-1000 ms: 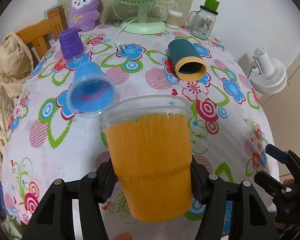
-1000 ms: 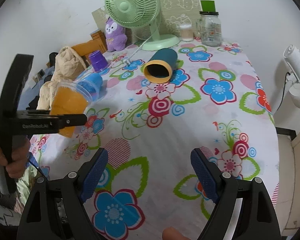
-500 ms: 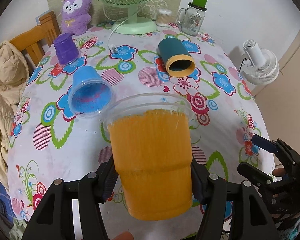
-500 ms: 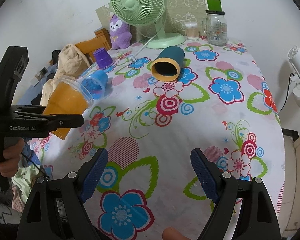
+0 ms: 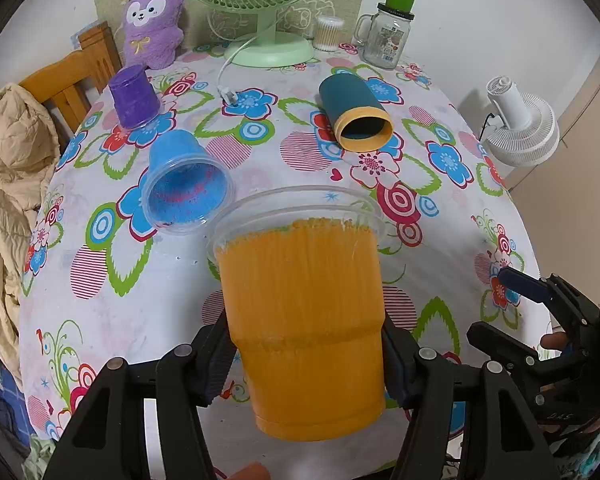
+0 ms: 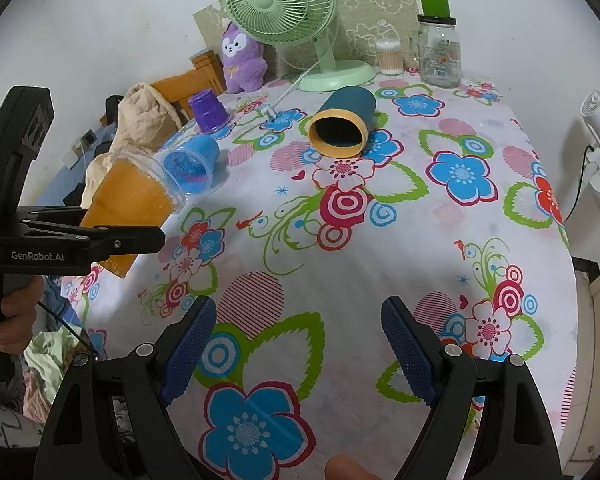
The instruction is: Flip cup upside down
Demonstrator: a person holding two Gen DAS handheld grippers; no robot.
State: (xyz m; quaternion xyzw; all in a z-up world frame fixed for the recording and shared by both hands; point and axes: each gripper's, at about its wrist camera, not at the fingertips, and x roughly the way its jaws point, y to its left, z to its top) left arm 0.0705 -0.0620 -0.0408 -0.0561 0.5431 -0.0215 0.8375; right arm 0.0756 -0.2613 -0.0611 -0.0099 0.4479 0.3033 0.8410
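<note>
My left gripper point(image 5: 306, 354) is shut on an orange plastic cup point(image 5: 304, 320) with a clear rim. It holds the cup above the table's near left part, mouth pointing forward and tilted. The cup also shows in the right wrist view point(image 6: 130, 204), with the left gripper point(image 6: 100, 240) around it. A blue cup point(image 5: 184, 186) lies on its side just beyond. A teal cup with a yellow rim point(image 5: 354, 114) lies on its side further back. A purple cup point(image 5: 134, 98) stands upside down. My right gripper point(image 6: 300, 354) is open and empty over the near table.
A floral tablecloth point(image 6: 340, 240) covers the table. At the back stand a green fan point(image 5: 270, 8), a purple plush toy point(image 5: 152, 20), a glass jar point(image 5: 388, 36) and a cotton-swab tub point(image 5: 328, 32). A wooden chair with a beige jacket point(image 5: 12, 152) is left; a white fan point(image 5: 520, 128) right.
My left gripper has lifted the orange cup a little higher and tilted it. The right gripper has hardly moved and stays open.
</note>
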